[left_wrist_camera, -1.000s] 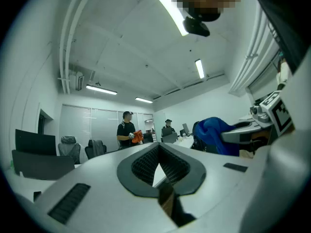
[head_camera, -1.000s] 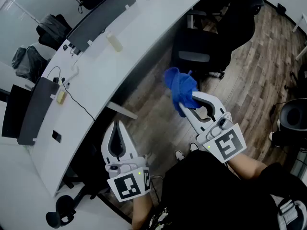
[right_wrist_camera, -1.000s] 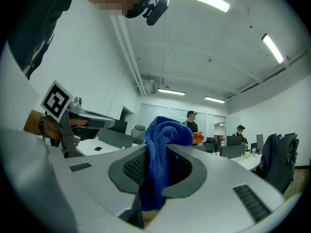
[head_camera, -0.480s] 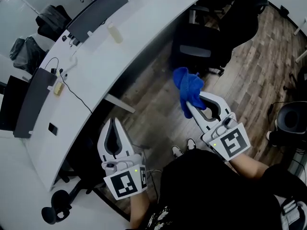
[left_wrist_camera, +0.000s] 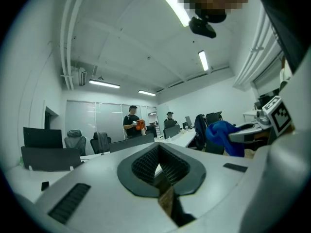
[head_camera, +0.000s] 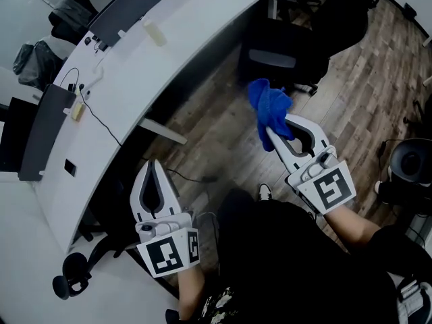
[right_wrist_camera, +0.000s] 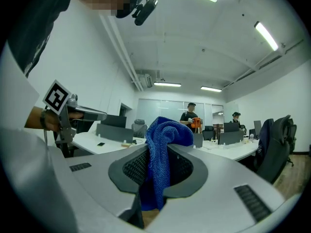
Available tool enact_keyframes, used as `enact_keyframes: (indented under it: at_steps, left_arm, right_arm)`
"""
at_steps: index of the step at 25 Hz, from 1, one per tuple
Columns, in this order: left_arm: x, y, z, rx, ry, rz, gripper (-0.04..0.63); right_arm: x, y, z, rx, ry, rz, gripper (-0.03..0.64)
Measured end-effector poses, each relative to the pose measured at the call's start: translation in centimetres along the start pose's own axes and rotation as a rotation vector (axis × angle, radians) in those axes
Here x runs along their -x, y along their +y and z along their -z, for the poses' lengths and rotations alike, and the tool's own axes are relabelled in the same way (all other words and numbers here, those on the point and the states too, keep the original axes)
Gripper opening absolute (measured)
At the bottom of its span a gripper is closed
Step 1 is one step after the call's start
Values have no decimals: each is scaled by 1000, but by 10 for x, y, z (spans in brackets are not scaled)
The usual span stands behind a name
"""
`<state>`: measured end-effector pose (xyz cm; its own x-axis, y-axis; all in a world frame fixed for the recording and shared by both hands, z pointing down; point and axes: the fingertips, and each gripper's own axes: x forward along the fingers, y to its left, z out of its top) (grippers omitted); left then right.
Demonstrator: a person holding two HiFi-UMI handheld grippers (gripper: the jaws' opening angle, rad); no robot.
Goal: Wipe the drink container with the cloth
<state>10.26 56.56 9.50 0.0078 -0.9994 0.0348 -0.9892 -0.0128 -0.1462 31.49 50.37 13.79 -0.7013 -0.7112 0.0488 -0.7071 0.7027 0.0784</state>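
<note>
Cloth (head_camera: 269, 105) clamped in right hand-held gripper (head_camera: 270, 135), left hand-held gripper (head_camera: 152, 167) closed, desk (head_camera: 145, 73) now farther

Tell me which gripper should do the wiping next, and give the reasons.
Right. The right gripper has its jaws shut on the blue cloth, held out in front of the person. The left gripper has its jaws shut with nothing between them, so it has nothing to wipe with.

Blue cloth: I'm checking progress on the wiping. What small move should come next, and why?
Probably bring the left gripper toward the pale container on the white desk: its jaws are shut and empty, the right gripper clamps the blue cloth, and both hang over the floor.
</note>
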Motion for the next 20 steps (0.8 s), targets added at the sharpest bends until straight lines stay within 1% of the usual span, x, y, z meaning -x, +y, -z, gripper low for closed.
enact_keyframes:
  at_steps: [3, 6, 9, 12, 15, 20]
  left_arm:
    - [3, 1, 7, 16, 28, -28, 0]
    - [-1, -1, 5, 19, 16, -39, 0]
    - [-11, -3, 3, -4, 7, -35, 0]
    - [-21, 2, 4, -12, 6, -31, 0]
    - [-33, 8, 5, -11, 2, -18, 0]
    - [-62, 21, 6, -14, -17, -2, 0]
  right_arm:
    - [1, -3, -4, -24, -39, -11, 57]
    - [0, -9, 0, -19, -29, -20, 57]
    - [-9, -16, -1, -24, -47, -18, 57]
    - [-22, -17, -7, -10, -68, -36, 57]
    - [-37, -16, -13, -2, -81, -46, 57]
    - [-65, -23, -13, -2, -87, -29, 54]
